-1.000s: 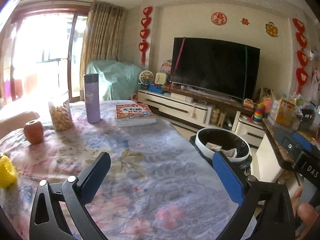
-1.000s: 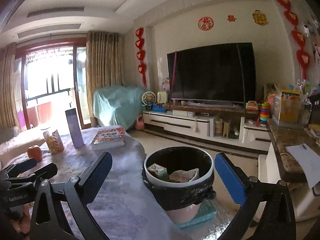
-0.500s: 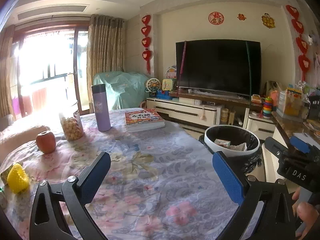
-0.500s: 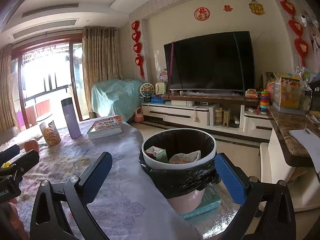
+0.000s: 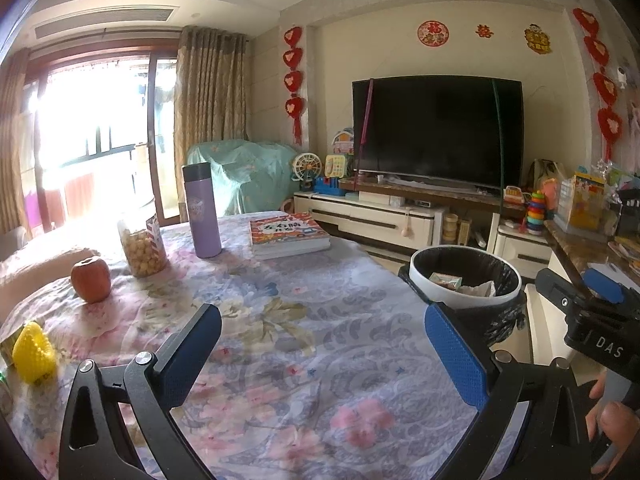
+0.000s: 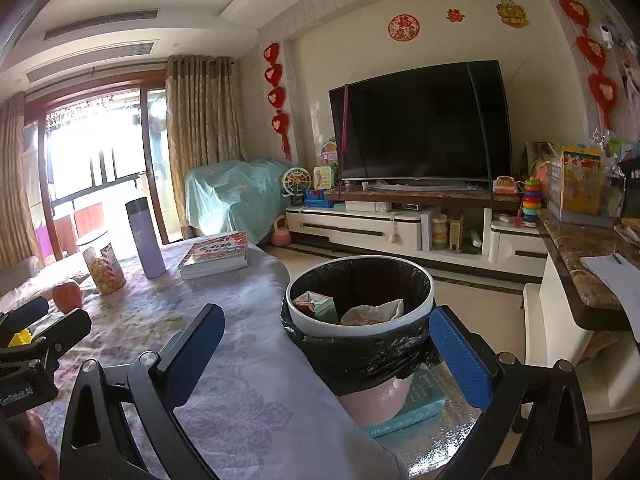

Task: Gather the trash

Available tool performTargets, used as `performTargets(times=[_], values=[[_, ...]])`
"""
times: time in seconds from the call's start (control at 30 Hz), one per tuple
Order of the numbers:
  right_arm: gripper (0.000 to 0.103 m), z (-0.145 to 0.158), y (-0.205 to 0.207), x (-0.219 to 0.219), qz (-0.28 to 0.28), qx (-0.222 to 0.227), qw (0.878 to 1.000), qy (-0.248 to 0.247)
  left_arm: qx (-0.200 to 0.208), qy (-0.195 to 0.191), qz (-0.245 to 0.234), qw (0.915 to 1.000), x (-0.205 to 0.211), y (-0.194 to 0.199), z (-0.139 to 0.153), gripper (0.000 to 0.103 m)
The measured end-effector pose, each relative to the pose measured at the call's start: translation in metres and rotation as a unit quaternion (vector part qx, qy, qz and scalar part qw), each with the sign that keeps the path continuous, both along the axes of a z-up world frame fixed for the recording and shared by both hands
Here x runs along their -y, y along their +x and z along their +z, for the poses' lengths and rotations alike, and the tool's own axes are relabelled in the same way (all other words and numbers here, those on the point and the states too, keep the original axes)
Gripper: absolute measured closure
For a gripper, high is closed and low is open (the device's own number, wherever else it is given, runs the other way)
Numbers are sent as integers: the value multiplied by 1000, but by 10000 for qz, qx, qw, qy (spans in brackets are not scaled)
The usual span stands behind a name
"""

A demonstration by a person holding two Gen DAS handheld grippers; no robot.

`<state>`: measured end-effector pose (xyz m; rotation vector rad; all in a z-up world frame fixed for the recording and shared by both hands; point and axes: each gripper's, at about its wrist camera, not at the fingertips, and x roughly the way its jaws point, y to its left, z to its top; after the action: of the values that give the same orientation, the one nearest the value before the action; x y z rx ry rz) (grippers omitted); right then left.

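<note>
- My left gripper (image 5: 322, 350) hangs above the flowered tablecloth (image 5: 304, 312) with its blue pads spread wide and nothing between them.
- My right gripper (image 6: 328, 350) is spread just as wide and carries nothing; its left finger is over the table edge, its right finger in front of the trash bin (image 6: 360, 316).
- The trash bin, my landmark, stands on the floor just off the table's right edge; it is white-rimmed, lined with a black bag, and rests on a teal book (image 6: 416, 404).
- Inside the bin lie a green carton (image 6: 316, 306) toward the left and a crumpled paper (image 6: 374, 312) just beside it on the right.
- Left of the bin, on the table, a stack of books (image 5: 286, 234) sits nearest it.
- Further left of the bin stand a purple flask (image 5: 201, 210), upright, then a clear jar of snacks (image 5: 142, 248).
- An apple (image 5: 91, 280) rests further left again, apart from the jar.
- Farthest from the bin, near the table's left edge, lies a yellow crumpled wrapper (image 5: 34, 354); a green-edged scrap lies against its left side, too cut off to identify.
- Behind the bin, a dark television (image 6: 420, 124) stands on a white cabinet (image 6: 360, 228).
</note>
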<state>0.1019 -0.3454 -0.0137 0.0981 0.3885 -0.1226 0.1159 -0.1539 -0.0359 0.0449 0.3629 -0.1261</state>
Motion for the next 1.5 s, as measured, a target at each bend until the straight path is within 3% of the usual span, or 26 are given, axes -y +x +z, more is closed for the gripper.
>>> performTargets(times=[1.5], values=[[0, 9, -5, -8, 115, 124, 9999, -9, 7, 39, -42, 10000, -1, 3, -4, 1]])
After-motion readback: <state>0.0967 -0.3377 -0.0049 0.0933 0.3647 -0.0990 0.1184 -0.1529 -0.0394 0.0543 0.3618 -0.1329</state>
